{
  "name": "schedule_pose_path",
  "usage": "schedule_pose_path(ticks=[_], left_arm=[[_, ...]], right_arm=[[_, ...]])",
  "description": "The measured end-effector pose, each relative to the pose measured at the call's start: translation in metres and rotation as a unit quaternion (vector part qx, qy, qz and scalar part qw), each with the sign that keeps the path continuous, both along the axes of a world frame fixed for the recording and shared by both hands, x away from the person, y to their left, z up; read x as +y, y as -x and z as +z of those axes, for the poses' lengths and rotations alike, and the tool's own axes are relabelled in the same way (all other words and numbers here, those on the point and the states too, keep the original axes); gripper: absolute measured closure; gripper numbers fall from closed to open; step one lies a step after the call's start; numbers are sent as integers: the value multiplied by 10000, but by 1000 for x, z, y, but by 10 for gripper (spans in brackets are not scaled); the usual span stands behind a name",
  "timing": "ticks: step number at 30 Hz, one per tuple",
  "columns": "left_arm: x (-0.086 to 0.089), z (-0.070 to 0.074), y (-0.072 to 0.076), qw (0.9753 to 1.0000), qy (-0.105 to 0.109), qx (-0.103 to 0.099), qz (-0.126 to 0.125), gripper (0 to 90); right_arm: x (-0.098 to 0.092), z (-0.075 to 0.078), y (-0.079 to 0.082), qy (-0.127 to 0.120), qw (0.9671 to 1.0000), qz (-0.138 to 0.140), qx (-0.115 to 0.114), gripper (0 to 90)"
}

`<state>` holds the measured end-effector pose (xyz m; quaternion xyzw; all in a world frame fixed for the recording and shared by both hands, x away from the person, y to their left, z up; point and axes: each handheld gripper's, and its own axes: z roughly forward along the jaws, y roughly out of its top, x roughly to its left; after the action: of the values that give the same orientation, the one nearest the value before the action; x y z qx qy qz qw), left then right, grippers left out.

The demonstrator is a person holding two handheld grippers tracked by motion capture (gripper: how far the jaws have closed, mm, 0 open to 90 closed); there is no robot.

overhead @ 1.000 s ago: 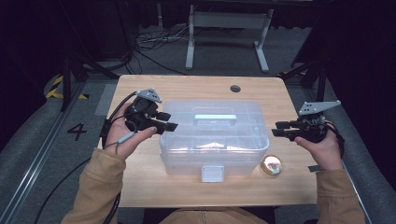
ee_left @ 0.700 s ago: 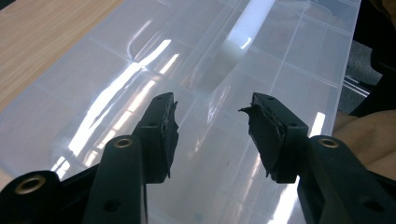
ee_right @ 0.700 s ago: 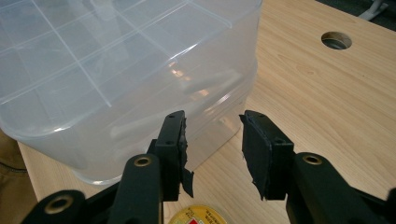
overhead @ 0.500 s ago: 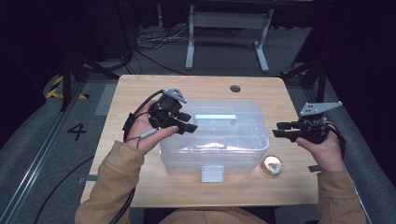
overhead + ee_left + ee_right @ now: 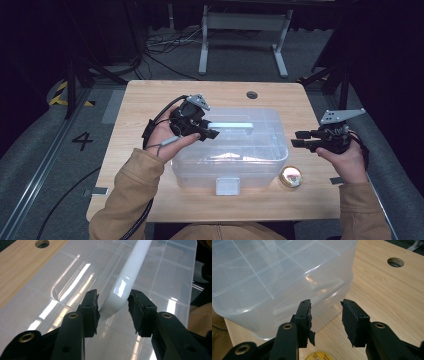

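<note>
Surface: wooden table [image 5: 150, 100], bare at far edge.
Box: clear storage box [image 5: 260, 150], centre.
Your left gripper [image 5: 112, 307]: apart, astride white handle [image 5: 130, 272].
Your right gripper [image 5: 325, 315]: apart, beside box.
Nearby: yellow tape roll [image 5: 291, 176].

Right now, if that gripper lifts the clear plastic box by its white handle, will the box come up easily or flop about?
The clear box looks thin-walled and mostly empty, so probably light. Its white handle is smooth and glossy, so the left gripper, open around the handle's end, might slip. Held at one end, the box would likely tilt.
</note>
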<state>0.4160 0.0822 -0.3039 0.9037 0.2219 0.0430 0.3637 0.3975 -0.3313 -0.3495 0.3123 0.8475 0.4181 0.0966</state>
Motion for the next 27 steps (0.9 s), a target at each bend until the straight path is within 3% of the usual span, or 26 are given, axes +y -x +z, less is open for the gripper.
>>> schedule_pose_path(ticks=[8,20,27], left_arm=[[-3,2,1,9992,-215,-250,208,748],[-2,9,-7,9994,-198,-123,270,761],[-1,17,-17,9994,-128,56,313,761]], right_arm=[[-1,0,0,-14,10000,8,0,594],[-1,1,1,-37,10000,28,-1,592],[-3,3,2,-85,9999,33,-42,593]])
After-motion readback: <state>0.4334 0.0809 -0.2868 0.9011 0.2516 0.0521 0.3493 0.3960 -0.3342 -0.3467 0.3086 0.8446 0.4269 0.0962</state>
